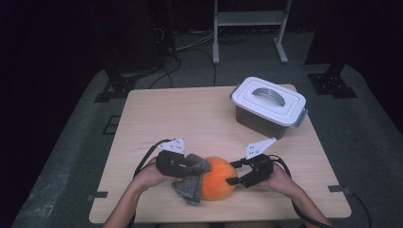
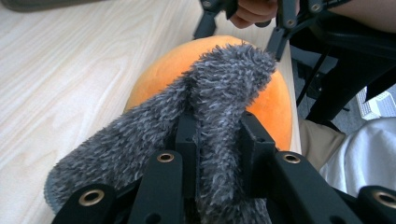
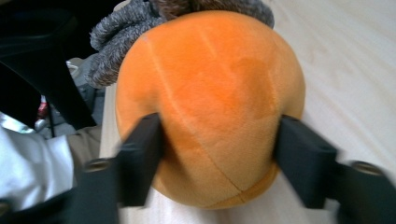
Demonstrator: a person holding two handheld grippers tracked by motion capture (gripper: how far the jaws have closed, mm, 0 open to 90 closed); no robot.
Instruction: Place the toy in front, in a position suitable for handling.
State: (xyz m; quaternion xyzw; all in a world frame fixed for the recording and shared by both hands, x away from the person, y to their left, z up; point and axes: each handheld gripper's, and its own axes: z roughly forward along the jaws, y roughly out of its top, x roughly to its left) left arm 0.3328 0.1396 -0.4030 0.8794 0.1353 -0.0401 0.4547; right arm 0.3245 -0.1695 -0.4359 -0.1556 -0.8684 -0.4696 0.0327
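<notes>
Your left claw [image 2: 219,140] pinches the grey cloth [image 2: 205,121]; your right claw [image 3: 219,158] straddles the orange ball [image 3: 210,102], which could squirt free.

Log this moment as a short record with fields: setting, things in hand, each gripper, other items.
setting: wooden table, person's forearms at the near edge
held thing: grey fuzzy cloth, draped on an orange plush ball
left gripper: shut on the grey fuzzy cloth
right gripper: jaws straddle the orange plush ball, pads at its two sides
orange plush ball: rests on the table near the front edge
other: lidded plastic box, closed, far right
</notes>
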